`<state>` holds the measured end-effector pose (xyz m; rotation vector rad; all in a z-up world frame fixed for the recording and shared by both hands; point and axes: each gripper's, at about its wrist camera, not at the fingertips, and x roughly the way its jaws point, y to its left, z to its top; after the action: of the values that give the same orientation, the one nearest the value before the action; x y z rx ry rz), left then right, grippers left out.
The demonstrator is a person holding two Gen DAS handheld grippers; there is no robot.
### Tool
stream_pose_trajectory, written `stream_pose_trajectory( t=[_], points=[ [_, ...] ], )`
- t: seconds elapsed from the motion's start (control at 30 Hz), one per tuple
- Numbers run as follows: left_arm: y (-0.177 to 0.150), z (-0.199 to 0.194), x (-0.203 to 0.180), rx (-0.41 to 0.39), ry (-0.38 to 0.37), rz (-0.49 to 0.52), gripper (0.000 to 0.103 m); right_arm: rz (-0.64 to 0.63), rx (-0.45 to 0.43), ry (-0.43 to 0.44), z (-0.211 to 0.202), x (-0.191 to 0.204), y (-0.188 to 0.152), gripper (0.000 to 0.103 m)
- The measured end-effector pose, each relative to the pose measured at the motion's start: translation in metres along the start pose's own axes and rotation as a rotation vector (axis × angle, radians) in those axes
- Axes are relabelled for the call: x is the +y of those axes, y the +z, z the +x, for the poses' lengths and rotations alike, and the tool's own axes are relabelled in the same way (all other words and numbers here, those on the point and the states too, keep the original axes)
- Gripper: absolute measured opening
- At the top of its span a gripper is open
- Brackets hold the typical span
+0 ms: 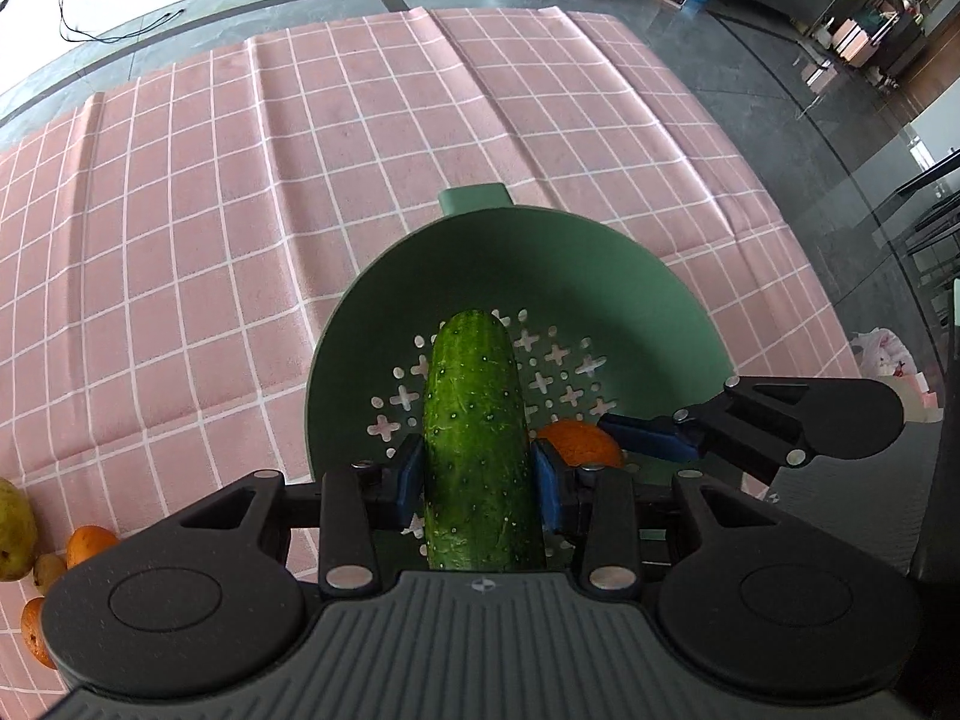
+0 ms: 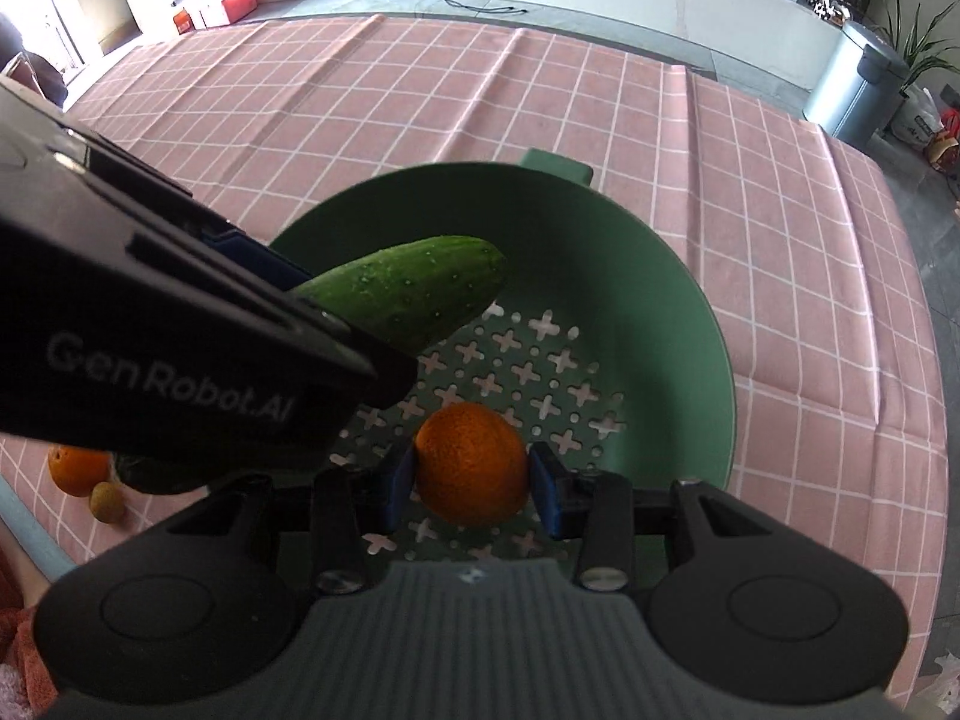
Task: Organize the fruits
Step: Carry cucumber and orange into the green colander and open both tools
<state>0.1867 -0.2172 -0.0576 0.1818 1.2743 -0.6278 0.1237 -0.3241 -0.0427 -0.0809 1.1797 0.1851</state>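
Observation:
My left gripper [image 1: 474, 480] is shut on a green cucumber [image 1: 474, 438] and holds it over the green colander bowl [image 1: 600, 276]. In the right wrist view the cucumber [image 2: 414, 294] sticks out over the bowl [image 2: 660, 300] from the left gripper's black body [image 2: 180, 324]. My right gripper [image 2: 471, 483] is shut on an orange [image 2: 471, 462] and holds it just above the bowl's perforated bottom. The orange [image 1: 579, 441] and the right gripper [image 1: 648, 438] also show in the left wrist view, to the right of the cucumber.
The bowl stands on a pink checked tablecloth [image 1: 240, 210]. At the left edge lie a pear [image 1: 12, 531], oranges [image 1: 87, 543] and a small yellow fruit [image 1: 48, 570]. In the right wrist view an orange [image 2: 78, 468], a small green fruit [image 2: 107, 501] and a dark green item [image 2: 156, 474] lie left of the bowl.

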Motion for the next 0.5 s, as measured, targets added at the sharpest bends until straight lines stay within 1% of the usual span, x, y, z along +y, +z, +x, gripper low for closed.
stream_pose_trajectory(
  t=[0.23,0.33,0.5],
  points=[
    [-0.002,0.018,0.003,0.054,0.02,-0.007,0.043,-0.007,0.049,0.031,0.019,-0.002,-0.002,0.038],
    [-0.003,0.022,0.005,0.065,0.032,-0.011,0.043,-0.008,0.053,0.041,0.023,0.002,-0.003,0.039],
    [-0.005,0.021,0.007,0.059,0.04,-0.022,0.043,0.017,0.049,0.047,0.022,0.001,-0.003,0.04]
  ],
)
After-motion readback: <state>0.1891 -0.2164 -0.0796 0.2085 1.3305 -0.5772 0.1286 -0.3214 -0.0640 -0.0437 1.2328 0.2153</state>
